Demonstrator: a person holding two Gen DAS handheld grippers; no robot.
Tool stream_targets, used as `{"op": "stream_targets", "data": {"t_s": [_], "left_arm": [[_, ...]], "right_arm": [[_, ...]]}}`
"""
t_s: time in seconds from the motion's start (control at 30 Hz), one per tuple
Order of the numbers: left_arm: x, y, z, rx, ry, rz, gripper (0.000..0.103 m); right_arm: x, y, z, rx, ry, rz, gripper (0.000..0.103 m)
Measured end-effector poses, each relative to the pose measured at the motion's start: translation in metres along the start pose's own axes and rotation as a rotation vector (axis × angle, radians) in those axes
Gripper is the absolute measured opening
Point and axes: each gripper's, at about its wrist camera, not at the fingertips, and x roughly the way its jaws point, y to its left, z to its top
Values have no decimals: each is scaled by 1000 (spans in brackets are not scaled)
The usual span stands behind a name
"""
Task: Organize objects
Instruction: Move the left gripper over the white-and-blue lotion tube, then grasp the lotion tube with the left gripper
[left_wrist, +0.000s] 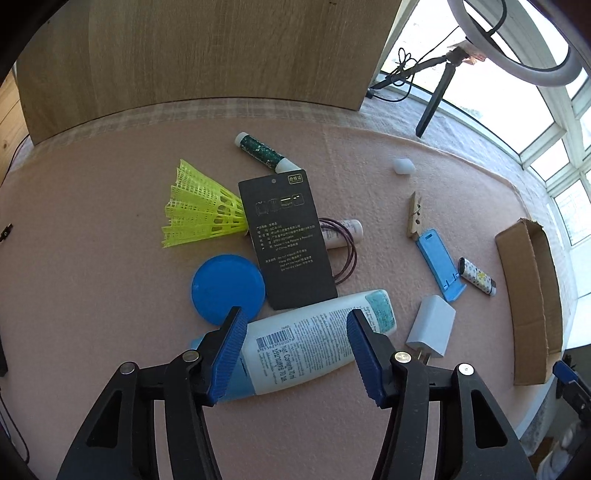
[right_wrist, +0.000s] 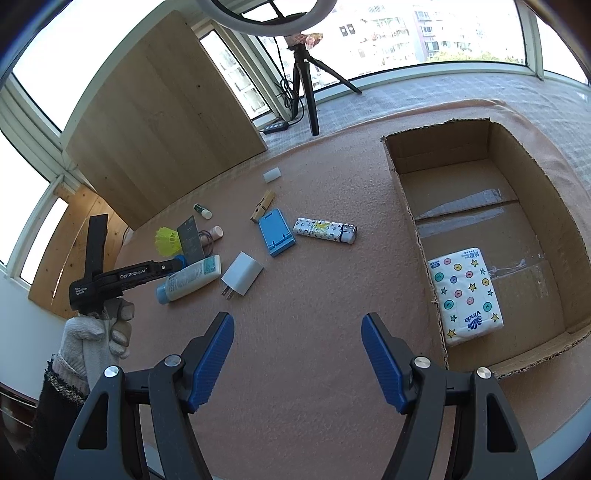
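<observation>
left gripper (left_wrist: 295, 354): jaws part open, nothing held, white lotion bottle (left_wrist: 314, 347) lying between its fingers | right gripper (right_wrist: 297, 360): open, empty, cardboard box (right_wrist: 535, 192) to its right

A lotion bottle (left_wrist: 310, 347) lies between the left gripper (left_wrist: 295, 354) jaws, a card (left_wrist: 288, 240) beyond, a charger (left_wrist: 430, 332) right.

Home sunroom, bay windows (right_wrist: 406, 33), ring light tripod (right_wrist: 306, 81), pink cloth-covered table (right_wrist: 314, 302)
</observation>
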Motion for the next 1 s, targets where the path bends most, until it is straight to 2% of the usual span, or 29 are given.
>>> {"op": "stream_targets", "data": {"t_s": [0.13,0.27,0.43,0.63,0.77,0.93,1.0], "left_arm": [[6,2,2,10,9,0,60],[11,5,4,0,29,-31,60],[13,-4,-6,38,39,-32,60],[13,-9,-25,27,45,-76,49],[11,-13,-39,16,48,-101,46],[10,-17,-60,-68,61,-162,46],[8,-21,-70,-88,53,-162,46]], "right_arm": [[1,1,-3,1,7,2,68],[4,5,-5,-7,18,6,68],[7,10,-7,-19,26,15,68],[12,13,-7,-26,40,20,68],[15,18,-8,-37,45,27,68],[19,23,-10,-50,57,36,68],[22,25,-10,-55,63,41,68]]}}
